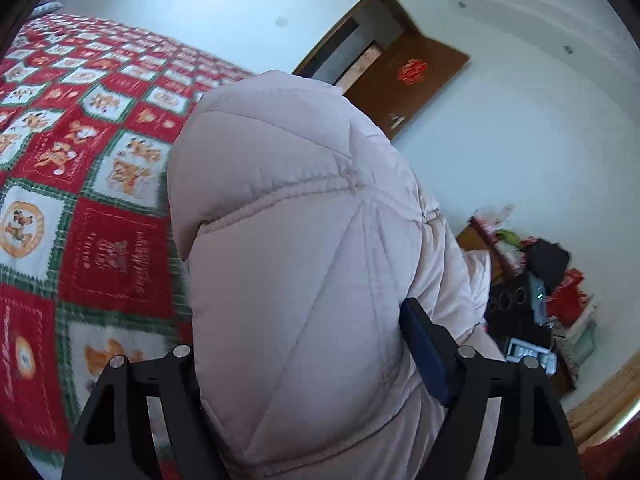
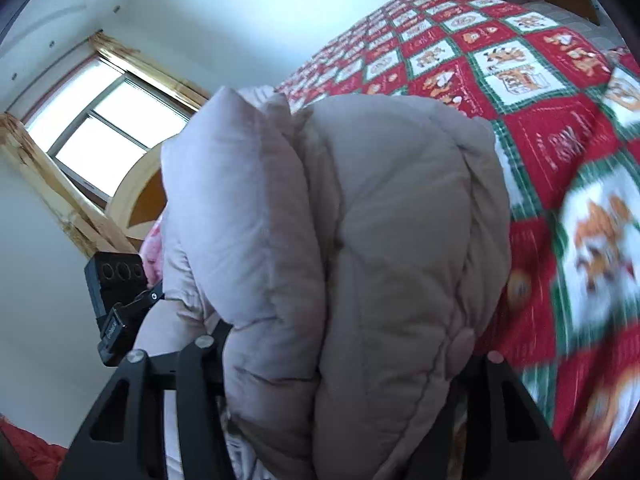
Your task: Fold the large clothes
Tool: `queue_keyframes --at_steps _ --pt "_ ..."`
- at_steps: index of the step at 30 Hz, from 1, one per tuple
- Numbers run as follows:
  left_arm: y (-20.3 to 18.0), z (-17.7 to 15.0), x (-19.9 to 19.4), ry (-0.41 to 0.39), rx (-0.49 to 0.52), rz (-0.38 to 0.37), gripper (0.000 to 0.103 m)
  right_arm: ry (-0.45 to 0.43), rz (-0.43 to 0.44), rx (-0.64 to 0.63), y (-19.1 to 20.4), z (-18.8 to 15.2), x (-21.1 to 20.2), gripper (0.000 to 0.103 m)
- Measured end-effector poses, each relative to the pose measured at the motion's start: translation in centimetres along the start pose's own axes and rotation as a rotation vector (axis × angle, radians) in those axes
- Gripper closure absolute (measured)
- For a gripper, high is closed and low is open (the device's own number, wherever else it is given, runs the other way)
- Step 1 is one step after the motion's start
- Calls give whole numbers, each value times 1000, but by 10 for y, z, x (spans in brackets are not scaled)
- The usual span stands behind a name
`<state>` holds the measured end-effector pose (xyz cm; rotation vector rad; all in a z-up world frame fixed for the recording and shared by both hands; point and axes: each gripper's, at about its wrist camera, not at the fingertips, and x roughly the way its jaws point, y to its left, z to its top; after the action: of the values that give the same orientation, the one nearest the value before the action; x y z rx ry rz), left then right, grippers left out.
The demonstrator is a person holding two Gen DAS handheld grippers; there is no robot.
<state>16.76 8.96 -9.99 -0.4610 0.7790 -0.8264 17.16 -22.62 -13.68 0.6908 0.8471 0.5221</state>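
A pale pink quilted puffer jacket (image 1: 304, 240) fills the middle of the left wrist view, bunched thickly between the fingers of my left gripper (image 1: 320, 360), which is shut on it; one blue pad (image 1: 420, 344) shows at its right side. The same jacket (image 2: 360, 240) fills the right wrist view in thick folds, and my right gripper (image 2: 340, 368) is shut on it, fingertips hidden by the fabric. The jacket is held up above the red patchwork bedspread (image 1: 80, 184), which also shows in the right wrist view (image 2: 560, 128).
A brown door (image 1: 404, 80) stands open in the white wall. A cluttered wooden stand (image 1: 540, 280) is at the right. A window with a wooden frame (image 2: 96, 120) and a curved wooden headboard (image 2: 136, 184) show. The other gripper's black body (image 2: 116, 292) is at the left.
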Motion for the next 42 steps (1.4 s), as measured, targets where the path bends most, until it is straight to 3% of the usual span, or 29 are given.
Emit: queue_keyframes --at_steps 3,9,15,19,23,29,37,42 --pt "-27 0 -6 -9 23 -46 25 -54 15 -13 13 -6 -31 49" --pt "-95 9 2 -3 127 -146 25 -213 -33 -63 29 -10 -116 50" --pt "-180 19 56 74 250 -248 25 -380 -147 -72 24 -14 -206 50" --pt "-219 15 97 117 322 -242 25 -457 -227 -42 1 -16 -241 50" --pt "-240 3 142 162 362 -156 25 -487 -300 -13 -31 -11 -250 50" --pt "-247 -1 208 184 433 18 25 -479 -302 57 -95 5 -245 51" --pt "-231 -8 256 223 452 189 25 -404 -283 117 -166 26 -230 51" --pt "-219 -8 269 225 444 240 25 -389 -294 139 -197 28 -224 51"
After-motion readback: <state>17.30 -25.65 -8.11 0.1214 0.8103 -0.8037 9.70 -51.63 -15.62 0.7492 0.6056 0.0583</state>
